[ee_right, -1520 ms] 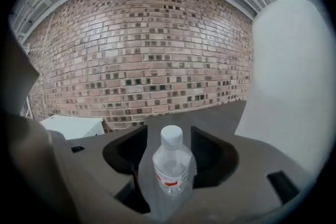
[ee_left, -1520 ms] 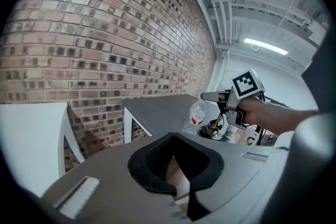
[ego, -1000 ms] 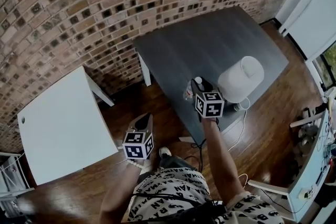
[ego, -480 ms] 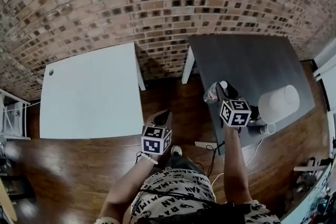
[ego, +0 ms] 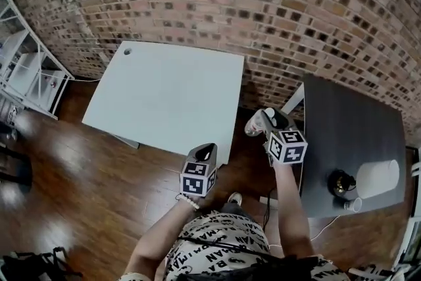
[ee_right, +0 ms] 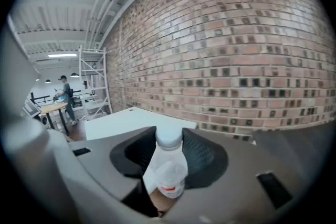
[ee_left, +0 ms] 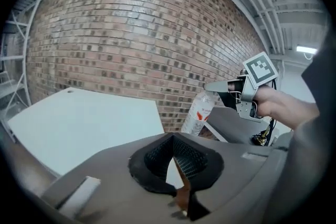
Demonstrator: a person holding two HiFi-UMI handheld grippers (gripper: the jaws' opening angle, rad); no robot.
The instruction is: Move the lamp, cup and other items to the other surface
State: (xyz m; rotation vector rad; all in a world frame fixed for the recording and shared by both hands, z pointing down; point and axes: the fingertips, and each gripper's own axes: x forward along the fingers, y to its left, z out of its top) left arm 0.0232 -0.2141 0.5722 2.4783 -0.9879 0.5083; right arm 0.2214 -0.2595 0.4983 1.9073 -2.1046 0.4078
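My right gripper [ego: 265, 120] is shut on a clear plastic bottle [ego: 254, 122] with a white cap and a red label. It holds the bottle in the air over the gap between the white table [ego: 164, 92] and the dark table [ego: 348, 135]. In the right gripper view the bottle [ee_right: 168, 168] sits between the pads [ee_right: 206, 157], with the white table [ee_right: 123, 120] ahead. My left gripper [ego: 208, 151] hangs by the white table's near corner, its jaws shut on nothing [ee_left: 172, 139]. On the dark table stand a lamp [ego: 376, 179] with a white shade and a small cup [ego: 353, 205].
A brick wall [ego: 217, 3] runs behind both tables. A metal shelf rack [ego: 26, 72] stands at the far left. The floor is dark wood [ego: 85, 207], with a cable below the dark table. A person [ee_right: 65, 91] stands far off by the rack [ee_right: 95, 81].
The view has swung left from the dark table to the white one. Both grippers have travelled left with it, the right one carrying the bottle off the dark table.
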